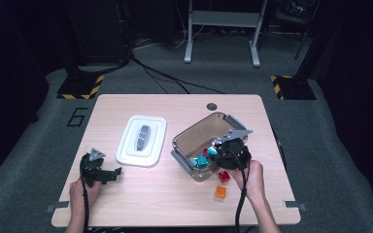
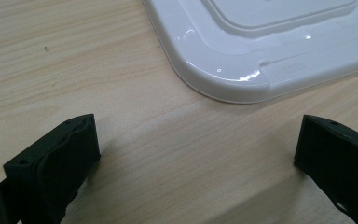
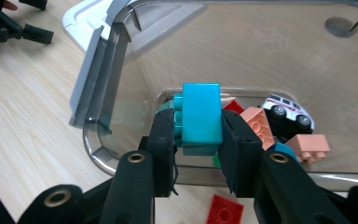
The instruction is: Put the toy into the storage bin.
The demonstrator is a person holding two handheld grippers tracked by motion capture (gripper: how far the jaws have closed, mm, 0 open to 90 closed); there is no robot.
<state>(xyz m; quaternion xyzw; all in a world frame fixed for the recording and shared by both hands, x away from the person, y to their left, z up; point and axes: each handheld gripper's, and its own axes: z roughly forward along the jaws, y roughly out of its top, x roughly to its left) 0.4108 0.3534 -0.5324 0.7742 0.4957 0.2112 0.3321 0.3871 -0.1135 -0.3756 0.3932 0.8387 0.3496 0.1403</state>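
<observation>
The right hand-held gripper (image 3: 198,135) clamps a teal block (image 3: 200,116) above the clear bin (image 3: 121,60); toys lie inside. The left hand-held gripper (image 2: 196,154) rests wide open and empty on the counter (image 2: 74,56).

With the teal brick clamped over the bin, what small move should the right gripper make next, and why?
Probably open and drop it. The right gripper holds the teal brick over the clear bin, above the other bricks and a toy car. A red brick and an orange brick remain on the table.
</observation>
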